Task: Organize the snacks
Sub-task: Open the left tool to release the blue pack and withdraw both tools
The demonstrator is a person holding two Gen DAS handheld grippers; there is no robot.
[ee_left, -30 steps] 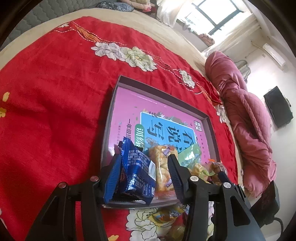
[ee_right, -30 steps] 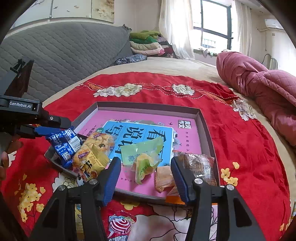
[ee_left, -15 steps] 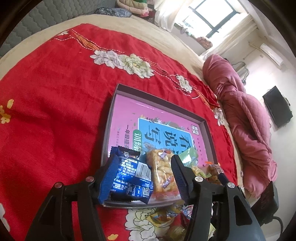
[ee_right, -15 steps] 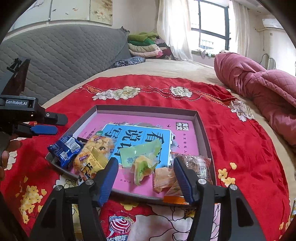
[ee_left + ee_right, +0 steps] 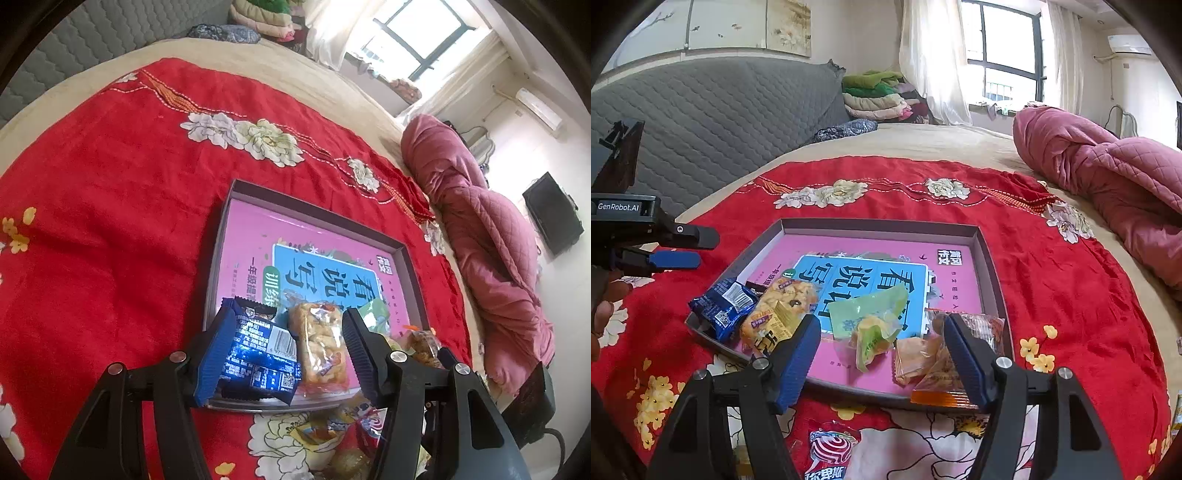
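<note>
A shallow grey tray (image 5: 991, 258) with a pink and blue printed bottom lies on the red blanket. In it are a blue snack packet (image 5: 722, 308) at the near left corner, a yellow packet (image 5: 779, 314), a green packet (image 5: 868, 317) and orange packets (image 5: 945, 354). My left gripper (image 5: 280, 356) is open, raised above the blue packet (image 5: 256, 358) and the yellow packet (image 5: 319, 341); it also shows from the side in the right wrist view (image 5: 676, 245). My right gripper (image 5: 882, 363) is open and empty over the tray's near edge.
Loose snacks lie on the blanket in front of the tray, among them a red and white swirl packet (image 5: 829, 452) and others (image 5: 332, 432). A pink quilt (image 5: 1108, 177) lies at the right. A grey headboard (image 5: 720, 110) stands behind.
My left gripper let go of the blue packet, which now lies in the tray's near left corner, and drew back and up. My right gripper stayed open and pulled back slightly.
</note>
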